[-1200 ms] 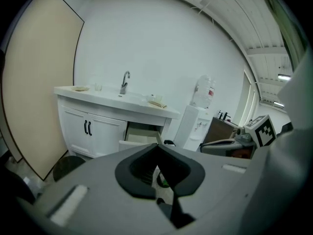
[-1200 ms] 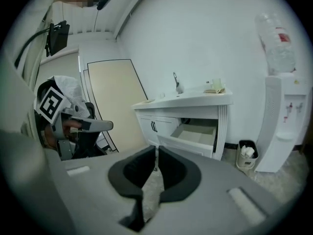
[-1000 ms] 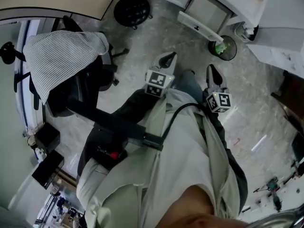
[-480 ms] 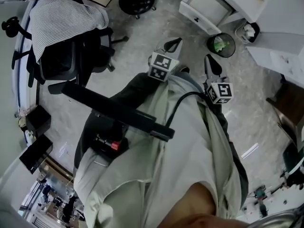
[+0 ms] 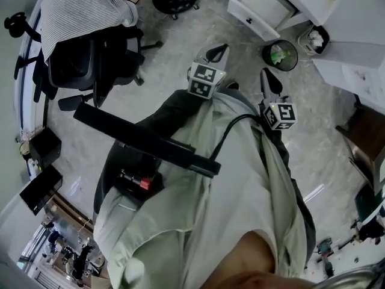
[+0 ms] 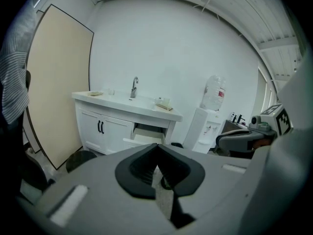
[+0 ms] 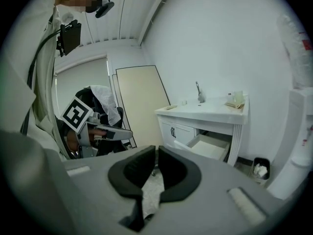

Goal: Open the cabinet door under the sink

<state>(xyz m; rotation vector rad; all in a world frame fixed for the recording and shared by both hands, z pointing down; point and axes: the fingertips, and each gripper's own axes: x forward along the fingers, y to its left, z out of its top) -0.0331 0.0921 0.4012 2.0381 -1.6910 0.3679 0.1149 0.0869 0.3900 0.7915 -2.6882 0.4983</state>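
The white sink cabinet stands across the room, its two doors closed, with black handles side by side. Beside the doors a drawer is pulled out. The right gripper view shows the same cabinet and drawer. My left gripper is shut and empty, well short of the cabinet. Also far from it, my right gripper is shut with nothing between its pads. In the head view the left gripper and right gripper are held in front of the person's body above the floor.
A black office chair draped with a striped cloth stands at the left. A small bin sits by the open drawer. A water dispenser stands right of the cabinet. A beige board leans on the wall.
Both grippers have edged forward and a little upward, still shut. The head view has swung, so the chair and cabinet sit higher in the picture.
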